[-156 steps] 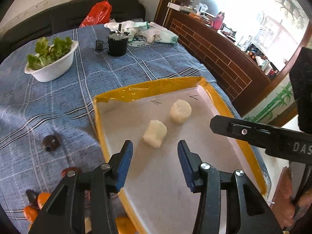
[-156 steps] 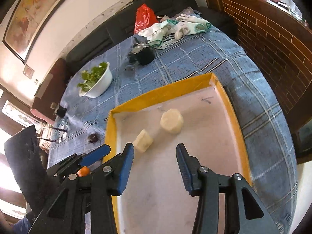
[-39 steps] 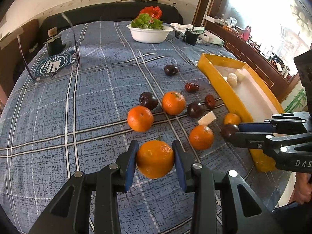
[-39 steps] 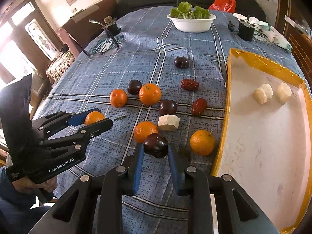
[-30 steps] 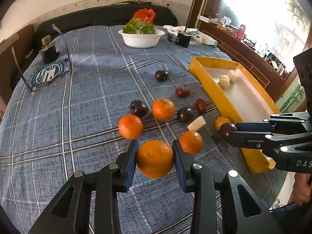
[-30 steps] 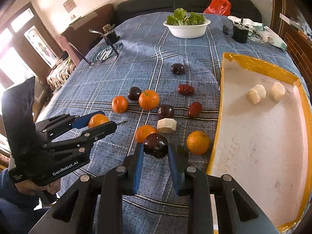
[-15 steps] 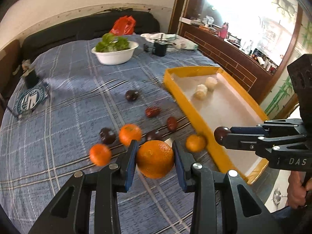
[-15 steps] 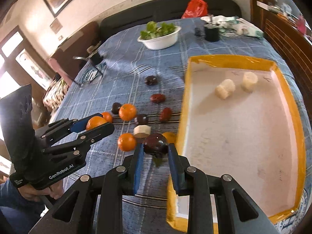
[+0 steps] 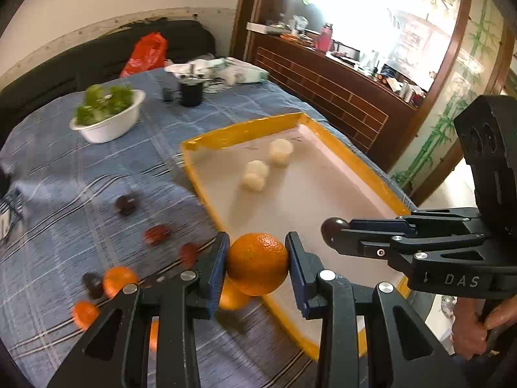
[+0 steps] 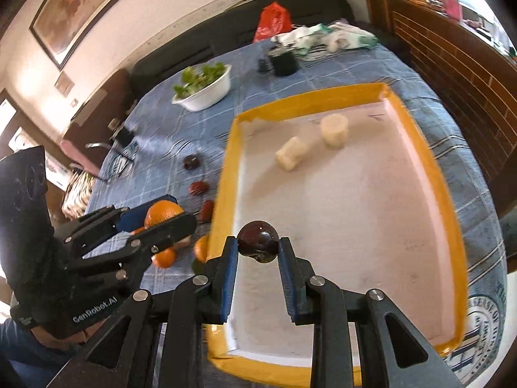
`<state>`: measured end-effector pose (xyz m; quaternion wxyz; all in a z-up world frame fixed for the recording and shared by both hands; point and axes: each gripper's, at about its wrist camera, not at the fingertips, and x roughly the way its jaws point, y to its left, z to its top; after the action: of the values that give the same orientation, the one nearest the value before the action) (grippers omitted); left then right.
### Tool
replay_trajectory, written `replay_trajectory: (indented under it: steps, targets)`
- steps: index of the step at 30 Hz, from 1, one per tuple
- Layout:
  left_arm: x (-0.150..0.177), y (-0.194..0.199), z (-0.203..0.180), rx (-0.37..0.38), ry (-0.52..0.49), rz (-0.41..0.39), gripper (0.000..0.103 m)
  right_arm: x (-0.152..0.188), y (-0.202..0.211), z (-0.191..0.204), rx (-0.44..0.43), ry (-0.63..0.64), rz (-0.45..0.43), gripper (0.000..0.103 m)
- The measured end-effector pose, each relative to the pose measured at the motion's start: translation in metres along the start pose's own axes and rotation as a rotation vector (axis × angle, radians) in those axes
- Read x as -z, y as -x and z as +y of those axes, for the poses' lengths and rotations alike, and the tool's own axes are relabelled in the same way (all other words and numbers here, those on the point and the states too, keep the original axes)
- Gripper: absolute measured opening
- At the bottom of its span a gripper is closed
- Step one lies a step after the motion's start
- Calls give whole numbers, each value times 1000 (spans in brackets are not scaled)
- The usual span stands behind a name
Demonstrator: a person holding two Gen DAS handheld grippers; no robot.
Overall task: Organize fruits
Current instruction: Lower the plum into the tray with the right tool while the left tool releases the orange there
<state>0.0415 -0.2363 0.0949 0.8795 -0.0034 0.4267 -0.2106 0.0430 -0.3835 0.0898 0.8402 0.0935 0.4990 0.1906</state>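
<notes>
We see a counter [image 10: 323,64] under a blue plaid cloth, with a large yellow-rimmed tray [image 10: 449,200] on its right part and loose fruit scattered to the tray's left. Two pale peeled pieces [image 10: 290,153] already lie near the tray's far end. We judge the main risk to be a round fruit let go too high or too near the rim: it could roll across the smooth tray floor or bounce back onto the cloth. The two tools also ride close together and could knock each other, in our judgement. The left hand-held gripper [image 9: 257,266] pinches an orange [image 9: 257,263] between its blue pads, above the tray's near left edge. The right hand-held gripper [image 10: 258,245] pinches a dark plum [image 10: 258,241], hanging over the tray's near end.
</notes>
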Motion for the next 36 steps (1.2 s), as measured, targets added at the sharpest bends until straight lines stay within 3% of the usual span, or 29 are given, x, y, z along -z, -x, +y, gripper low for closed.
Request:
replay_trajectory:
  steps: [5,15,36]
  targets:
    - [-17,-28,-15,26,10,29,34,-13,2,-25,12,-31,-5,28]
    - [-36,-83,-16,-7,67,98,34,-52,-27,-62,39,-45,25,28]
    - [-45,-120,-17,-48,82,123,34,-81,-77,-70,52,12,89,28]
